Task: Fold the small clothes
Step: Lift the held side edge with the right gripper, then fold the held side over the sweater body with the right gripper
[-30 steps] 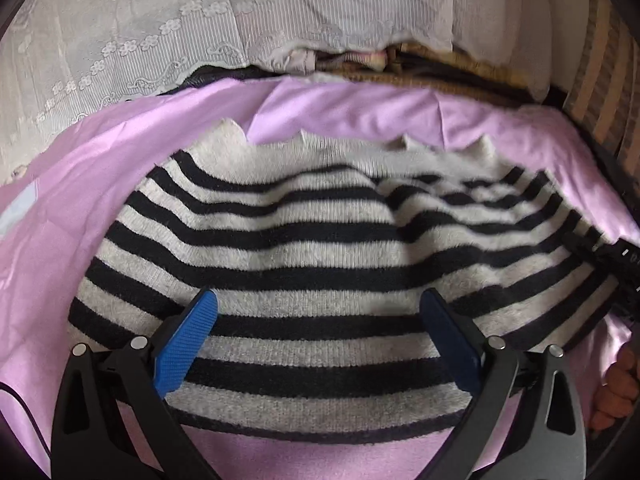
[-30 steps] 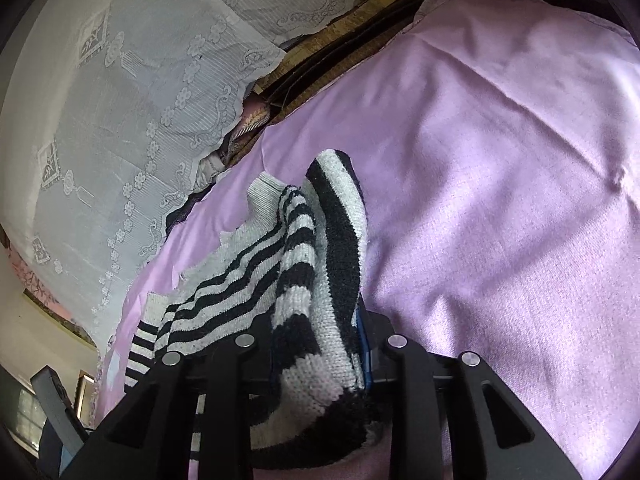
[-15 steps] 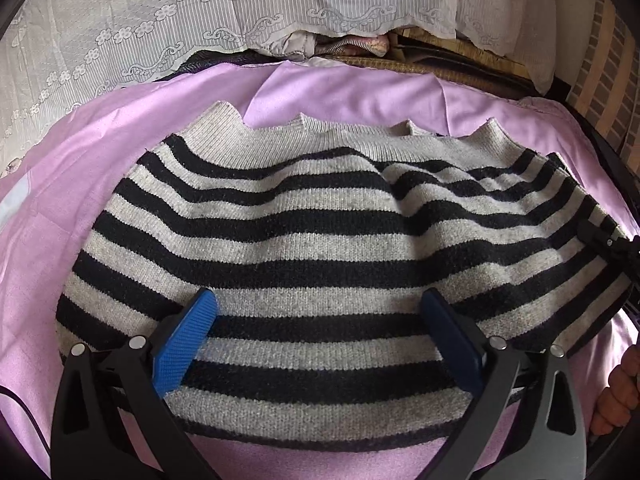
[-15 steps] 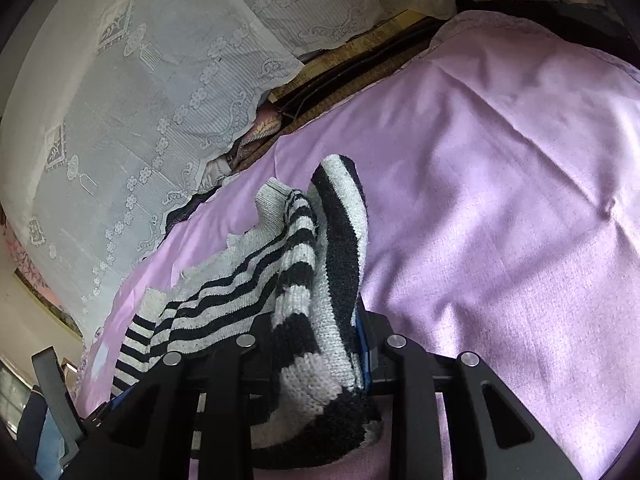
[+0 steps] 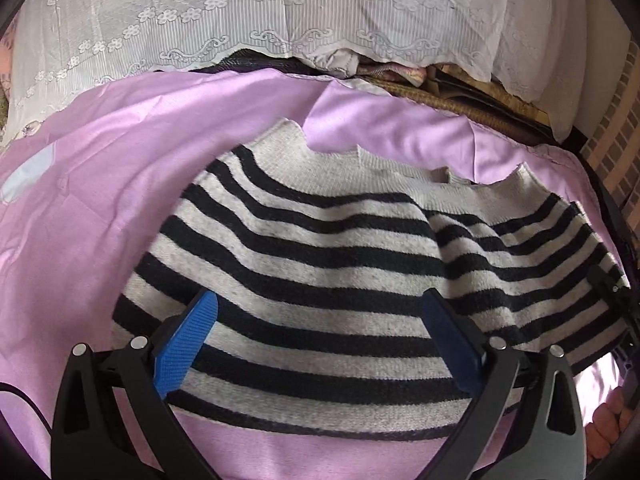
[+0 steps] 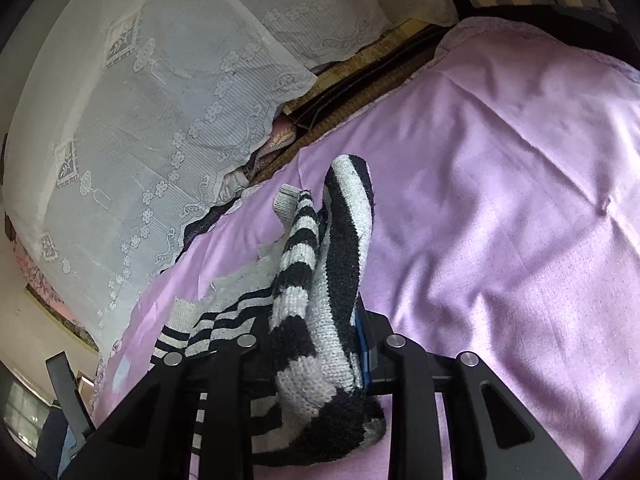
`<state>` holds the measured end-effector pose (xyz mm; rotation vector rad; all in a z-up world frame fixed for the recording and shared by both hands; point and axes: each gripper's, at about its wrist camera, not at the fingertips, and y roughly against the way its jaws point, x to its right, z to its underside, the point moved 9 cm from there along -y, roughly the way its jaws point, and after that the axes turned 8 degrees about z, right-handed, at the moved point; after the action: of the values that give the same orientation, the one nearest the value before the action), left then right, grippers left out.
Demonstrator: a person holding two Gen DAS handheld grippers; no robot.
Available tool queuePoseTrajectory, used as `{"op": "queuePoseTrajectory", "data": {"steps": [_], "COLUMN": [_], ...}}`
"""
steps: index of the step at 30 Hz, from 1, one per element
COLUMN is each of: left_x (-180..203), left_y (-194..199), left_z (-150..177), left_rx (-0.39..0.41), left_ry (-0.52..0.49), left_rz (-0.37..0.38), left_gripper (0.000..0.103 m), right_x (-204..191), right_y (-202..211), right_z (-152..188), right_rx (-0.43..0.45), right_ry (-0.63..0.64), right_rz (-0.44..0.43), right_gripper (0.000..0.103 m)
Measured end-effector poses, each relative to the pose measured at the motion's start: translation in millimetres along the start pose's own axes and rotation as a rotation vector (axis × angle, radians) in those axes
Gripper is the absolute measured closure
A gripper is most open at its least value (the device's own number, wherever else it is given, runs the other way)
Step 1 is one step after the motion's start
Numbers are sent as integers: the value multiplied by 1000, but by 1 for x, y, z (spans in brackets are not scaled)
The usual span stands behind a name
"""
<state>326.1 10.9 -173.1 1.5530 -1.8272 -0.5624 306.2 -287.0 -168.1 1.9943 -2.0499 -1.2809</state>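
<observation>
A grey-and-black striped knit sweater [image 5: 340, 272] lies spread on a pink sheet [image 5: 120, 184]. My left gripper [image 5: 319, 298] hovers over its lower part, open, with the blue pads [image 5: 188, 344] wide apart and nothing pinched. The sweater's right edge is lifted at the right border of the left wrist view. In the right wrist view, my right gripper [image 6: 320, 344] is shut on a bunched fold of the sweater [image 6: 344, 248], which stands up between the fingers and hides the pads, apart from a sliver of blue.
A white lace curtain [image 5: 280, 20] hangs along the far edge of the sheet, with woven mats and bedding [image 5: 440, 88] under it. A person's fingers [image 5: 608, 424] show at the lower right. Bare pink sheet [image 6: 500, 240] stretches right of the right gripper.
The left view has swung and risen, so the sweater sits further right and more pink sheet shows on the left. The right gripper has lifted slightly, still clamped on the fold.
</observation>
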Motion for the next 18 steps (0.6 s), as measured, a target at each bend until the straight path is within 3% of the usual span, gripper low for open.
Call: {"op": "queuePoseTrajectory", "data": {"steps": [6,10,12,15,17,18], "left_x": [-25,-79,-116,-165,-189,-190], "left_y": [24,48,50,33,16,18], "left_z": [-12,-21,-16,-3,8,6], "left_rx": [39,80,55,-2,-61,-45], "left_ry": [-131,-227,-166,4,123,129], "left_rz": [-94,-270,-276,-234,-209,-212], "left_gripper": [4,4,4,4,5,5], "right_x": [-27,-41,-50,-63,-71,-74], "right_y": [9,5,3,4,4,4], "right_z": [0,-1,-2,-3,-4,-4], "right_rx": [20,20,20,27,22,19], "right_ry": [39,23,22,29,29,27], "right_rz": [2,0,-6,-1,1,1], "right_gripper": [76,76,76,76,77,77]}}
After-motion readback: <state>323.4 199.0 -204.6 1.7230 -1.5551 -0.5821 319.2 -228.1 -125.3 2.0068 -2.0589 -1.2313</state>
